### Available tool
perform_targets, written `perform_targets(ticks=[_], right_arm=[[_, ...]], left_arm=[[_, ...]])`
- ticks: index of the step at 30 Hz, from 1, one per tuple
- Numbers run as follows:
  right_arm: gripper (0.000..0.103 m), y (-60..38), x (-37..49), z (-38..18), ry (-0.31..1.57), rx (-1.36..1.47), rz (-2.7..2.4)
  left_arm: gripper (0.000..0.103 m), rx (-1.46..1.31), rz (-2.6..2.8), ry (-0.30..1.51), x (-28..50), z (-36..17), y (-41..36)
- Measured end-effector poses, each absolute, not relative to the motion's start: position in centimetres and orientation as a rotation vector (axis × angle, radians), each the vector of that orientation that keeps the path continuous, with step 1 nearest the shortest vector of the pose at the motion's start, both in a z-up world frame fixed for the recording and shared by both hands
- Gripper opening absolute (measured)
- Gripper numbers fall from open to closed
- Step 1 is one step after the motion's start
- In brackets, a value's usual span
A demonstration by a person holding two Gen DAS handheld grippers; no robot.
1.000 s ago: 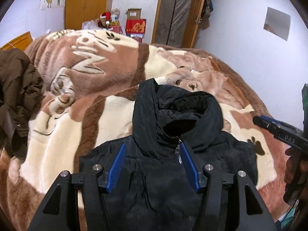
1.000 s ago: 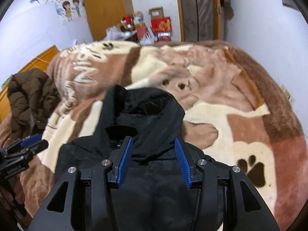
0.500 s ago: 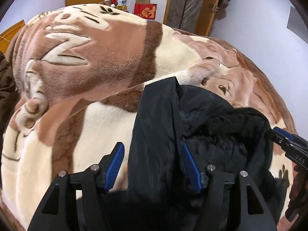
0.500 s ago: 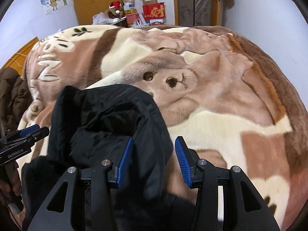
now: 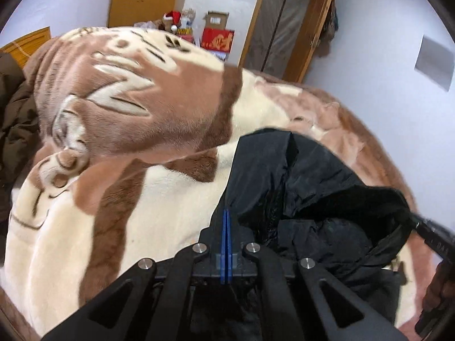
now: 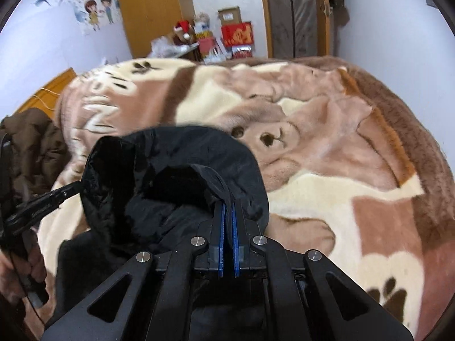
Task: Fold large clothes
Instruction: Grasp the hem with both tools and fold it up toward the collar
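The black hooded padded jacket [image 6: 182,176] lies on the plush brown-and-cream bear-print blanket [image 6: 327,187] that covers the bed, its hood raised and spread between my two tools; my left gripper [image 5: 226,213] has its blue pads pressed flat together on the hood's left edge, and my right gripper [image 6: 227,207] is clamped on the hood's right edge, a fold of black cloth caught between the pads; how much fabric the left pads truly hold I cannot quite say, the cloth being dark against them; the body below looks unfolded, so I judge the folding barely begun, with hood, sleeves and body all left; a crumpled brown coat [image 6: 34,142] waits at the bed's far left.
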State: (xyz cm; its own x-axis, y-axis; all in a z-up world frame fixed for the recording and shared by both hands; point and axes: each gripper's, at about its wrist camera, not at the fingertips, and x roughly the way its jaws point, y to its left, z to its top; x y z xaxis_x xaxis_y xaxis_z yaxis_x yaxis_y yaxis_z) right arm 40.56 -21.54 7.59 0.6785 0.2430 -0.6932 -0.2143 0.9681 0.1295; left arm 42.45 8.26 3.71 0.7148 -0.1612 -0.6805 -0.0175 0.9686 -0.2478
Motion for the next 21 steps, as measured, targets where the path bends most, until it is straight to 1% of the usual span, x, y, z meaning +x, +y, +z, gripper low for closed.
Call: perform_targets(ticks=[3,6,12,19,20,21], right_arm=[[0.004,-21.6,36.1,9.0,0.75,0.055,0.301],[0.004,-21.7,32.1,8.8,0.75,0.052,0.323],[0.004,-23.0,26.7,5.4,0.838,0.104,0.325],[0.004,-24.8,23.0,0.8,0.971,0.128,0.306],[0.005,-25.2,22.6,0.4,0.988,0.132,0.293],[0.007,-25.7,22.2,0.2,0.992,0.143,0.283]], left_arm=[[0.0,-0.269,-0.095,0.734,38.5,4.9,8.8],[0.0,-0.285,-0.105,0.722,34.3,5.0,9.0],[0.0,-0.331,-0.087,0.776,27.9,2.3,10.0],[0.0,-0.332,-0.056,0.876,23.3,-0.9,11.0],[0.0,-0.328,-0.052,0.889,22.7,-1.1,11.1],[0.0,-0.319,-0.044,0.895,22.0,-1.3,11.2]])
